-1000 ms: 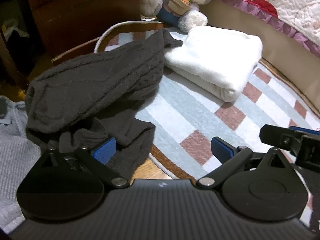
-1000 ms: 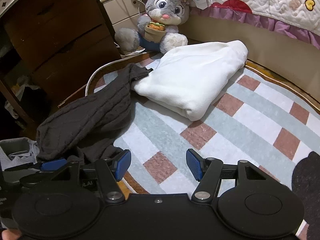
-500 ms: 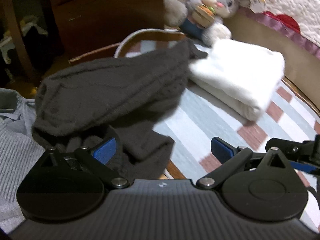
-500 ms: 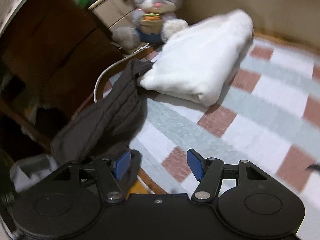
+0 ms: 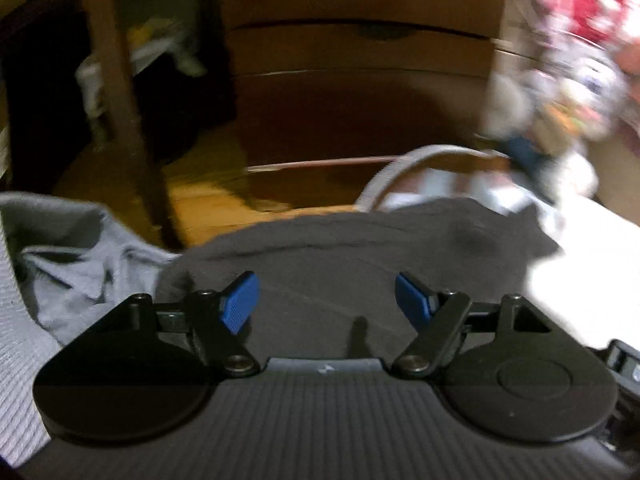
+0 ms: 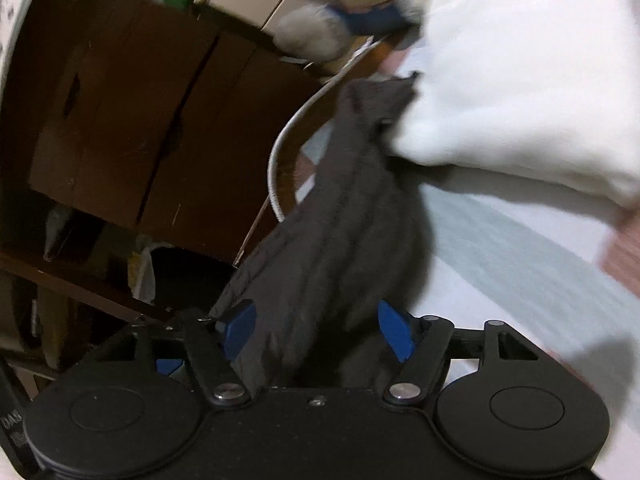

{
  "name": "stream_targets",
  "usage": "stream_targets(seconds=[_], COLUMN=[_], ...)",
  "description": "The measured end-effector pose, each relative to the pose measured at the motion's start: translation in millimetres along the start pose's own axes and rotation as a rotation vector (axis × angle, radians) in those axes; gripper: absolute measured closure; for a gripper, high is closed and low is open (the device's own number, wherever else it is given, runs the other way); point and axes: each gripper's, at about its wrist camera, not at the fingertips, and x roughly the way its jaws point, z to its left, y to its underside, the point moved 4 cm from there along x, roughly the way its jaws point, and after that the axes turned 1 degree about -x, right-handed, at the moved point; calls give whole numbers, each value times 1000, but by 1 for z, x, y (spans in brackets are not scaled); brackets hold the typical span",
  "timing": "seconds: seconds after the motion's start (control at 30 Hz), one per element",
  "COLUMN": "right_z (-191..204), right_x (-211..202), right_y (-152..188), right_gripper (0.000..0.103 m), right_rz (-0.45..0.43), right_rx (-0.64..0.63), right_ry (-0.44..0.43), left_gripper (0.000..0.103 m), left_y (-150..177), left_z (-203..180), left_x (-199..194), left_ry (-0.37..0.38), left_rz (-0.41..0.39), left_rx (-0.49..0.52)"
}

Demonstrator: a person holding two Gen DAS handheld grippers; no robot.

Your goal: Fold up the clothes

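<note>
A dark grey knit garment point(image 5: 360, 260) lies crumpled on the rug, one end touching a folded white garment point(image 5: 592, 280). My left gripper point(image 5: 326, 304) hovers just over the dark knit, open, nothing between its blue pads. In the right wrist view the dark knit garment point(image 6: 352, 208) runs from the folded white garment point(image 6: 520, 80) down into the gap of my right gripper point(image 6: 316, 330). That gripper is open, its pads standing either side of the cloth. Both views are motion-blurred.
A light grey ribbed garment point(image 5: 60, 264) lies at the left. Wooden drawers point(image 6: 140, 120) stand behind, close to the rug's edge point(image 6: 274, 168). A plush rabbit point(image 6: 352, 4) sits at the back beside the white garment. The checked rug point(image 6: 520, 260) stretches to the right.
Both grippers have swung left and dropped close over the dark knit garment. The left jaws have narrowed a little. The dark cloth now sits between the right gripper's pads.
</note>
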Motion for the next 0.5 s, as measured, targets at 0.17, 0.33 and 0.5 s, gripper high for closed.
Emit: stream_targets(seconds=[0.17,0.33,0.5], right_z=[-21,-56,-72], right_x=[34,56,97], right_y=[-20,-29,-22], right_gripper=[26,24,14], right_rz=[-55,-87,-75], right_rx=[87,253,424], right_ry=[133,148,42], left_gripper=[24,23,20], left_y=[8,16,25], left_z=[31,61,81], left_x=[28,56,79], left_ry=[16,33,77], left_rz=[62,124,189], left_rx=[-111,-222,-348])
